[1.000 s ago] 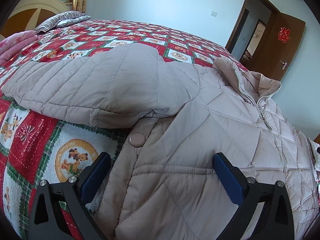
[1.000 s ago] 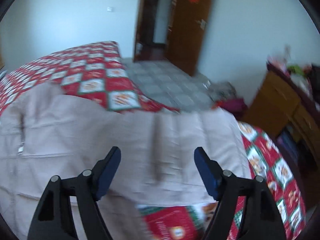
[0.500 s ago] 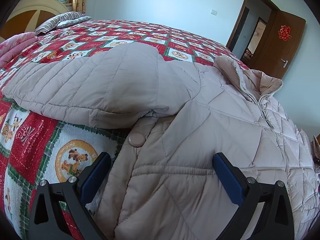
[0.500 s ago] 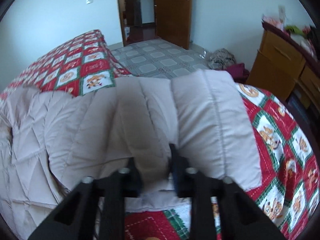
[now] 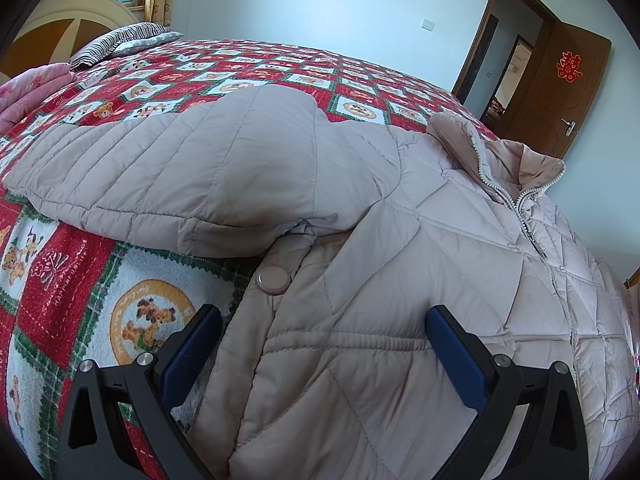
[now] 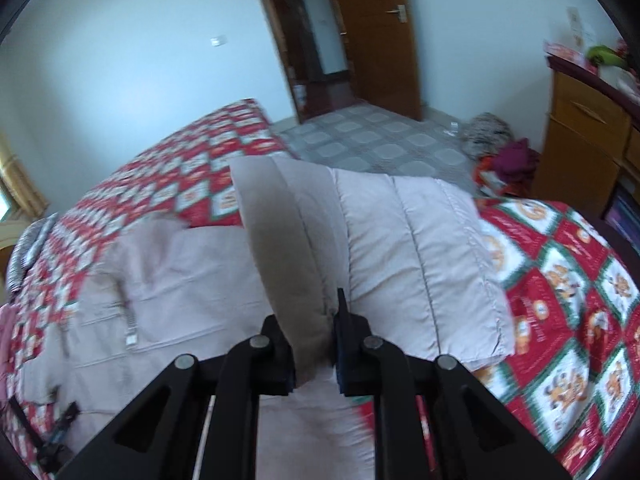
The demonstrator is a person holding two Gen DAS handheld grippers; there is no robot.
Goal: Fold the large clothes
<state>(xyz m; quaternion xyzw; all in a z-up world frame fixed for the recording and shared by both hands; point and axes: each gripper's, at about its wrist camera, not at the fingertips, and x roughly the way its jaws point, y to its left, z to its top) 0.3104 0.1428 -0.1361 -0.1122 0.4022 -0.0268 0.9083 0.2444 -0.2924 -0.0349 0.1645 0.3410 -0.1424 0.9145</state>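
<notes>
A beige quilted jacket [image 5: 400, 264] lies zipped up on the red patterned bedspread [image 5: 60, 280], with one sleeve [image 5: 192, 176] spread out to the left. My left gripper [image 5: 324, 344] hovers open just over the jacket's side, below a round snap button [image 5: 274, 279], and nothing is between its fingers. In the right wrist view my right gripper [image 6: 314, 344] is shut on a fold of the other sleeve [image 6: 400, 240], which rises off the bed in a ridge [image 6: 288, 248]. The jacket body [image 6: 180, 300] spreads to the left of it.
Pillows [image 5: 120, 40] and a pink blanket [image 5: 32, 88] lie at the head of the bed. A wooden door [image 5: 560, 92] stands open beyond the bed. A wooden dresser [image 6: 588, 140] stands at the right, with clothes piled on the tiled floor [image 6: 500, 152].
My right gripper came down on the sleeve, shut on a fold of it, and lifted it while rolling. The left gripper has stayed still and open.
</notes>
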